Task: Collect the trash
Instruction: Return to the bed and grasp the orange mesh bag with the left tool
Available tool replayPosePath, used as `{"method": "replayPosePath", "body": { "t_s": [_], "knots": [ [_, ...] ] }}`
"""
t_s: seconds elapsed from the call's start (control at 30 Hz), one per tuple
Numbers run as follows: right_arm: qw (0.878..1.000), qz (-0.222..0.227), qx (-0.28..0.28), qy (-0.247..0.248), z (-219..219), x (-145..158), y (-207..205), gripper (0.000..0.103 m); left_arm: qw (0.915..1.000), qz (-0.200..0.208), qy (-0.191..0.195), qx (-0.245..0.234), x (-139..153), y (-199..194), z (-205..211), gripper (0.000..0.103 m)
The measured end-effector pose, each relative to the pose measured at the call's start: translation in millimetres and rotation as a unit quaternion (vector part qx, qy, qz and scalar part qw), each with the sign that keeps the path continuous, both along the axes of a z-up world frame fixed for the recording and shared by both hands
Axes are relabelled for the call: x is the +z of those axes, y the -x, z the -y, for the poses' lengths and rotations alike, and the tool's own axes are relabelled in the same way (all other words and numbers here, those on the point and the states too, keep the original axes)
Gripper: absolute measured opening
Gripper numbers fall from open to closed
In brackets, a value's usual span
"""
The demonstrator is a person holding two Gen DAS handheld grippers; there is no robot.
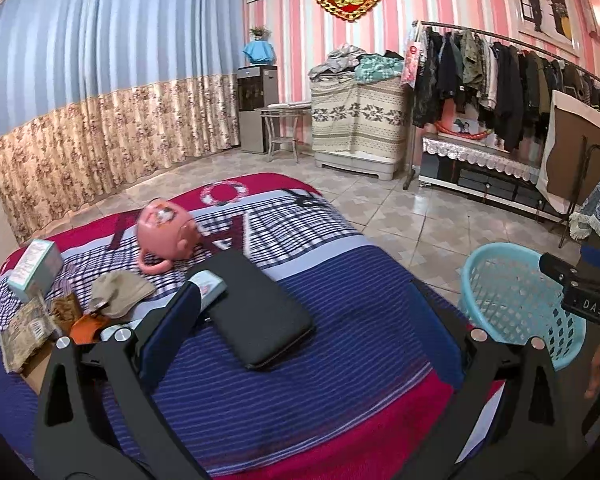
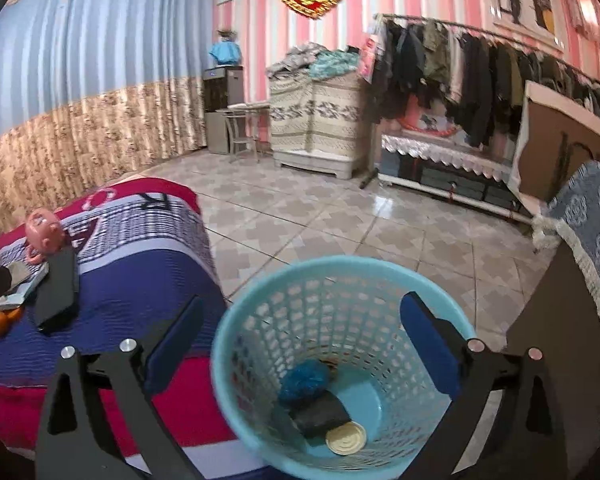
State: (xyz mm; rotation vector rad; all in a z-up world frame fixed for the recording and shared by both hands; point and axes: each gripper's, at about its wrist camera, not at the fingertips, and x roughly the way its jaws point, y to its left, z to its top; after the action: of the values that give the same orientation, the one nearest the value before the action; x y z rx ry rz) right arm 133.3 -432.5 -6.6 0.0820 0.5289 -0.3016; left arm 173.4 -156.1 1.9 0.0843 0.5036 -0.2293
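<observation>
A light blue mesh trash basket [image 2: 340,280] stands on the floor beside the bed; it also shows in the left wrist view [image 1: 500,264]. Inside lie a blue scrunched ball [image 2: 304,380], a dark block [image 2: 324,414] and a round tin lid [image 2: 346,438]. My right gripper [image 2: 304,320] is open and empty, right above the basket. My left gripper [image 1: 306,300] is open and empty above the bed, near a black case [image 1: 256,312]. On the bed's left lie a crumpled beige wad [image 1: 120,292], brown wrappers [image 1: 28,328], an orange piece [image 1: 86,326] and a small box [image 1: 36,266].
A pink teapot-shaped toy [image 1: 166,236] lies on the striped bedspread [image 1: 300,400]. A small flat packet [image 1: 210,284] lies by my left finger. A chair with a blue cover [image 2: 588,240] stands right of the basket. A clothes rack [image 1: 500,64] and cabinet [image 1: 356,120] line the far wall.
</observation>
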Motion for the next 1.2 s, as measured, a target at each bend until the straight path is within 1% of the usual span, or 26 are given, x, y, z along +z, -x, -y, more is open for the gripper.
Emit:
{"method": "replayPosePath", "body": {
  "t_s": [0.1,0.23,0.33,0.37,0.47,0.63,0.77,0.83,0.97,1.2],
  "knots": [
    [1.000,0.008,0.017,0.009,-18,6,-2,0.098,0.9998,0.000,0.002,0.019,1,5,-18,0.097],
    [0.999,0.018,0.043,-0.004,-41,10,-3,0.098,0.9991,0.001,0.001,0.042,-2,12,-49,0.097],
    [0.998,0.018,0.063,0.010,-63,12,-6,0.098,0.9984,-0.010,0.003,0.056,-4,13,-68,0.097],
    [0.997,0.015,0.069,0.023,-72,13,-7,0.098,0.9980,-0.016,0.006,0.061,-6,14,-75,0.097],
    [0.996,0.013,0.077,0.040,-88,14,-7,0.098,0.9971,-0.019,0.007,0.073,-7,16,-90,0.097],
    [0.994,0.016,0.102,0.019,-106,14,-7,0.098,0.9953,-0.015,0.005,0.096,-8,21,-115,0.097],
    [0.993,0.010,0.118,0.014,-117,11,-9,0.098,0.9935,-0.014,0.006,0.113,-10,22,-137,0.097],
    [0.992,0.007,0.122,0.012,-123,7,-9,0.098,0.9924,-0.020,0.005,0.121,-13,21,-149,0.097],
    [0.990,0.001,0.139,-0.010,-135,2,-12,0.098,0.9901,-0.029,0.002,0.137,-21,25,-171,0.097],
    [0.988,-0.013,0.156,0.000,-160,-7,-23,0.098,0.9848,-0.043,0.000,0.168,-36,27,-210,0.097]
  ]
}}
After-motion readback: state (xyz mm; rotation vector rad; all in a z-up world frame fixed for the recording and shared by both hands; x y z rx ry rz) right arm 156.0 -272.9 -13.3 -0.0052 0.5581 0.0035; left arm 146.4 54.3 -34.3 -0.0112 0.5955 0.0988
